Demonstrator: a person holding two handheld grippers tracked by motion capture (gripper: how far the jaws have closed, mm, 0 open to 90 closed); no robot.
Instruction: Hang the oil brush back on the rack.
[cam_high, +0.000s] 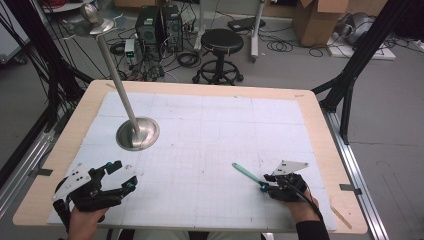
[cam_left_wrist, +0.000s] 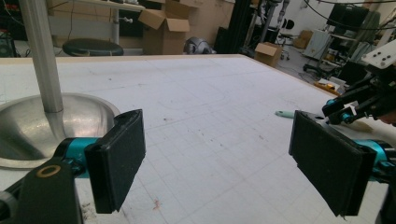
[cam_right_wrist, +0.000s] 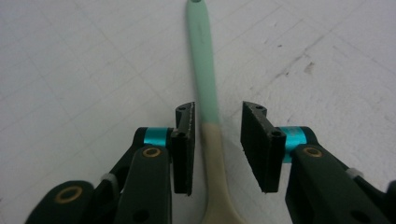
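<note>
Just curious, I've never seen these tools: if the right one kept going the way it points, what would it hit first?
Probably the spoon: its handle already lies between the right gripper's fingers, which do not touch it yet. Beyond it lies bare table.

1. A slim spoon (cam_right_wrist: 205, 88) with a mint-green handle and a cream-coloured neck widening toward its bowl.
2. It lies flat on the white gridded table mat (cam_high: 210, 145), at the near right, handle pointing away toward the upper left.
</note>
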